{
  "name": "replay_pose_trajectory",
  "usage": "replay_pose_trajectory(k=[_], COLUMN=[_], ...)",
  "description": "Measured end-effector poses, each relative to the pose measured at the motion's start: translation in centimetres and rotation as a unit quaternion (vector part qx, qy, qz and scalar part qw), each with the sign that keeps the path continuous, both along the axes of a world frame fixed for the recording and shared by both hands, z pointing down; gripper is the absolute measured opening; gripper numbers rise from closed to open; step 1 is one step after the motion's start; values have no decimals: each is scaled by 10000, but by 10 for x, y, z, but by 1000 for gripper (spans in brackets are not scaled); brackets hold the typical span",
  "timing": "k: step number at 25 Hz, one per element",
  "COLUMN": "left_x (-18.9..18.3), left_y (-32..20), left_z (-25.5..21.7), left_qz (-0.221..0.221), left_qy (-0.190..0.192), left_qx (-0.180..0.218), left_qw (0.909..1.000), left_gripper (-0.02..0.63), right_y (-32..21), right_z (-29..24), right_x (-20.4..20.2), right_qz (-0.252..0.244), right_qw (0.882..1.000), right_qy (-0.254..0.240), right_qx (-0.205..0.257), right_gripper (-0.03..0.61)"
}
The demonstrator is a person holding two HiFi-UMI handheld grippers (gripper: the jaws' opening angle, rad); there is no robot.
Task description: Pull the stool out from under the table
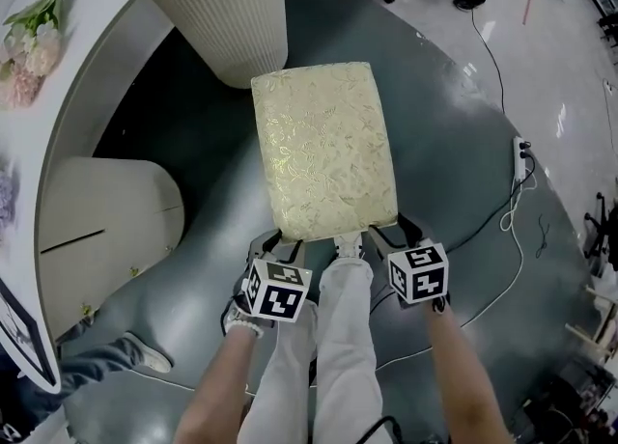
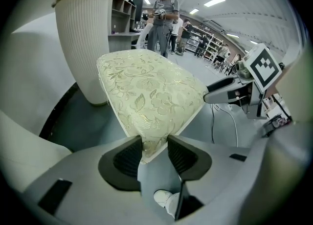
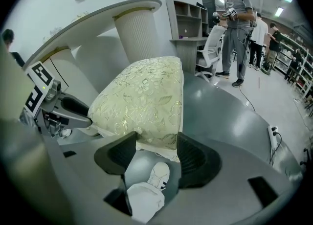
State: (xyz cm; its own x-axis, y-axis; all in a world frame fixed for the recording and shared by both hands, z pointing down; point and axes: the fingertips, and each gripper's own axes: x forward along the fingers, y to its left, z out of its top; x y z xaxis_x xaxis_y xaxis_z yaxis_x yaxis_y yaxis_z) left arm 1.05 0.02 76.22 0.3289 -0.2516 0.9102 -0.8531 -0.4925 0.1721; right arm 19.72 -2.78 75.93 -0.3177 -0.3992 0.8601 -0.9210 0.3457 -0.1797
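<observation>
Two forearms reach steeply down as the left gripper (image 1: 275,239) and right gripper (image 1: 401,232) each pinch a near corner of the one gold-patterned stool (image 1: 323,148), which stands on the grey floor (image 1: 454,133) just beside the ribbed pedestal (image 1: 227,8), outside the worktop's (image 1: 97,56) curved rim.

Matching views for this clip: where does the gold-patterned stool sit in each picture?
Head view: stool in the centre, seen from above.
Left gripper view: stool centre, near corner between the jaws.
Right gripper view: stool centre-left, near corner between the jaws.
Shared landmark: ribbed white pedestal, just beyond the stool in all three.
</observation>
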Motion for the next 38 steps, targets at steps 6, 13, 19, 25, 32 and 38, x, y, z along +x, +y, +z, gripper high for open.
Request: replay_pose_trajectory(k=[6, 13, 19, 25, 32, 38], left_x=[2, -15, -23, -24, -9, 7], left_y=[1, -14, -54, -86, -122, -139], left_z=[-2, -27, -102, -199, -312, -397], left_qz=[-12, -527, -1003, -1361, -1151, -629], left_qy=[-135, -211, 422, 1026, 1523, 1429], left_qx=[-181, -29, 805, 1420, 2039, 2562], left_qw=[9997, 9984, 9908, 9751, 9602, 9539], left_gripper=[190, 73, 18, 16, 15, 15], right_y=[0, 2, 2, -17, -56, -81], right_z=[-1, -18, -75, -157, -266, -354], right_x=[3, 22, 25, 11, 2, 7], right_qz=[79, 181, 274, 168, 276, 248], right_qw=[9999, 9948, 9947, 9958, 9915, 9837], right_qy=[152, 1004, 974, 669, 95, -227], right_qx=[-22, 49, 196, 608, 1267, 1769], right_gripper=[281, 66, 41, 40, 39, 38])
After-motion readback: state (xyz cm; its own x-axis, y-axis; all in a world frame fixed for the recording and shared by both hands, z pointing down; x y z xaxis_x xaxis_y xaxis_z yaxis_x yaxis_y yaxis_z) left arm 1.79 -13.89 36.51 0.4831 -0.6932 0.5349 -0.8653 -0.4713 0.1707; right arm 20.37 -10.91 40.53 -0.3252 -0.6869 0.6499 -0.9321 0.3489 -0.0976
